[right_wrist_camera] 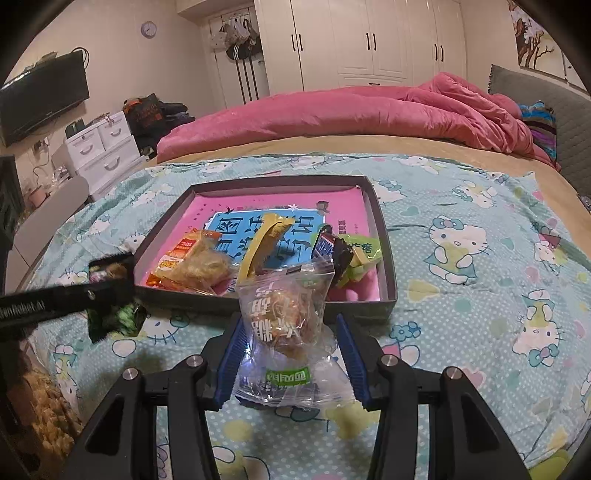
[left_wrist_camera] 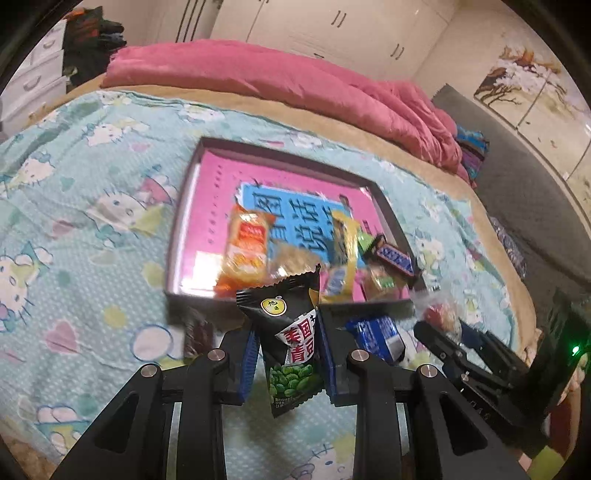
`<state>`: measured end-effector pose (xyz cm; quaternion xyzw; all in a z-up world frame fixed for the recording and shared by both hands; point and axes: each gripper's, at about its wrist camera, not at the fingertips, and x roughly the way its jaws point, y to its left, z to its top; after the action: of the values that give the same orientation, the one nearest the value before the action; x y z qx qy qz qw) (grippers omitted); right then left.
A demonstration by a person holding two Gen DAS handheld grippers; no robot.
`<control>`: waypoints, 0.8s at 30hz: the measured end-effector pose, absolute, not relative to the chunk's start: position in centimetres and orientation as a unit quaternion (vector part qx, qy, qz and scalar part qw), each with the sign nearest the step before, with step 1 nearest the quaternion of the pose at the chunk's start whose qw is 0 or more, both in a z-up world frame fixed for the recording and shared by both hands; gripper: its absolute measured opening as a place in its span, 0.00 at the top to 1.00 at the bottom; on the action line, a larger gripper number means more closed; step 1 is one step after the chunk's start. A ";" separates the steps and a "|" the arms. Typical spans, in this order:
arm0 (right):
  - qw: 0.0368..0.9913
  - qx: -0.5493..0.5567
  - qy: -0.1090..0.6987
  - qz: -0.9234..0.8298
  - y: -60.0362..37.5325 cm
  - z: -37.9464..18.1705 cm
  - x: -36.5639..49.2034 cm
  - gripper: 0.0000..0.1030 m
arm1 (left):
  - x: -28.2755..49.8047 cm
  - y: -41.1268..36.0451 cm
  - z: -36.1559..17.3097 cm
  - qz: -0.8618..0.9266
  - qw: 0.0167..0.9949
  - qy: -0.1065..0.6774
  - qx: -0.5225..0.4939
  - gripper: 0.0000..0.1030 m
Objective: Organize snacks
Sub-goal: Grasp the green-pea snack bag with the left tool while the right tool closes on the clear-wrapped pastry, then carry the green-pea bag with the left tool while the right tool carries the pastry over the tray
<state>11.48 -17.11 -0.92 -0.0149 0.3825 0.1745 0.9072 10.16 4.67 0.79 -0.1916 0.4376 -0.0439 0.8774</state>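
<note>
A bed (right_wrist_camera: 461, 236) filled the near ground, spread with a pale blue cartoon-cat sheet (right_wrist_camera: 480, 295) over a tan cover. A crumpled pink duvet (right_wrist_camera: 332, 110) lay along its far side, against a grey padded headboard (right_wrist_camera: 546, 110) at the right. White wardrobes (right_wrist_camera: 369, 40) with dark handles lined the far wall. At the left hung a black television (right_wrist_camera: 44, 98) above white drawers (right_wrist_camera: 103, 147), with a round clock (right_wrist_camera: 148, 28) higher on the cream wall. A tree painting (left_wrist_camera: 524, 88) hung over the headboard. The light was warm and indoor.
</note>
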 end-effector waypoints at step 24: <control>0.911 0.010 0.370 0.182 -16.1 0.5 13.7 0.51 | 14.5 10.6 2.3 -0.009 0.897 0.406 -0.172 0.72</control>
<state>13.71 -16.09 0.49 0.0097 0.3696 0.1822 0.9111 14.51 10.64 2.34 -0.1724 0.4060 -0.0088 0.8974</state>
